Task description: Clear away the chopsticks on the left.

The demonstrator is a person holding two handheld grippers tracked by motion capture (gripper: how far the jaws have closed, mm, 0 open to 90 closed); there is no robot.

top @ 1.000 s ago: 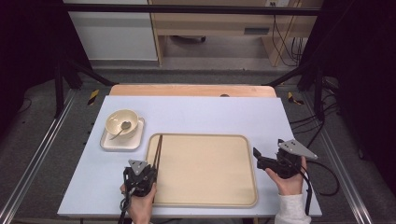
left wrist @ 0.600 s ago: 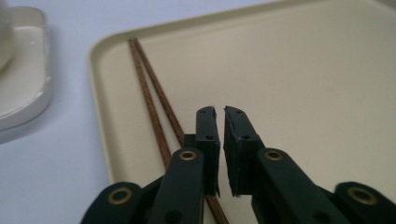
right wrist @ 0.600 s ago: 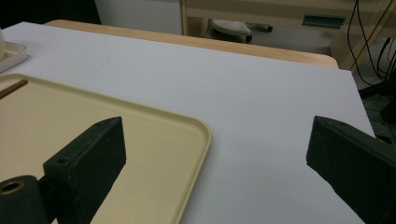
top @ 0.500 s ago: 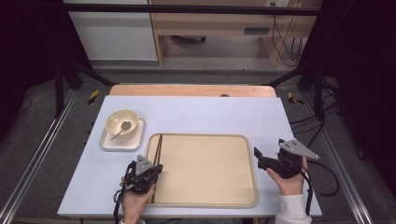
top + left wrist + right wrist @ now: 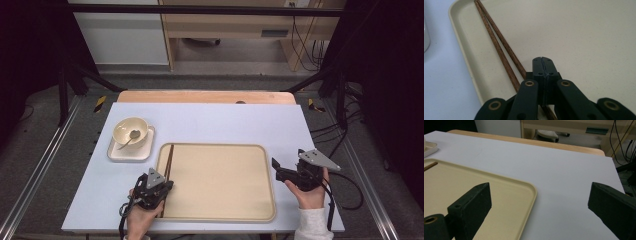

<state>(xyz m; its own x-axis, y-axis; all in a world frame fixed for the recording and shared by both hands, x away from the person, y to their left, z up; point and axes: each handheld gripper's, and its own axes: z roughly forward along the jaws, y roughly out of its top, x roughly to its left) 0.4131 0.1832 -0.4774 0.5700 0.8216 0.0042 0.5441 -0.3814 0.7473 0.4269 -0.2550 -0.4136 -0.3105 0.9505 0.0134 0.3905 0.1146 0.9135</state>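
Note:
A pair of dark wooden chopsticks [image 5: 168,160] lies along the left side of a beige tray [image 5: 220,180]. My left gripper [image 5: 167,186] hovers over their near end at the tray's front left. In the left gripper view its jaws are pressed together, and the chopsticks [image 5: 499,42] run beside and under the gripper [image 5: 542,60] rather than between the tips. My right gripper [image 5: 277,167] rests at the tray's right rim. It is wide open [image 5: 540,192] with nothing between its fingers.
A cream bowl [image 5: 130,131] with a spoon [image 5: 132,136] in it stands on a small square plate [image 5: 131,152] left of the tray's far corner. The white table top [image 5: 225,122] stretches beyond the tray to a wooden edge [image 5: 205,96].
My left gripper has shifted slightly right and turned, so it now sits over the near end of the chopsticks. The right gripper has stayed put.

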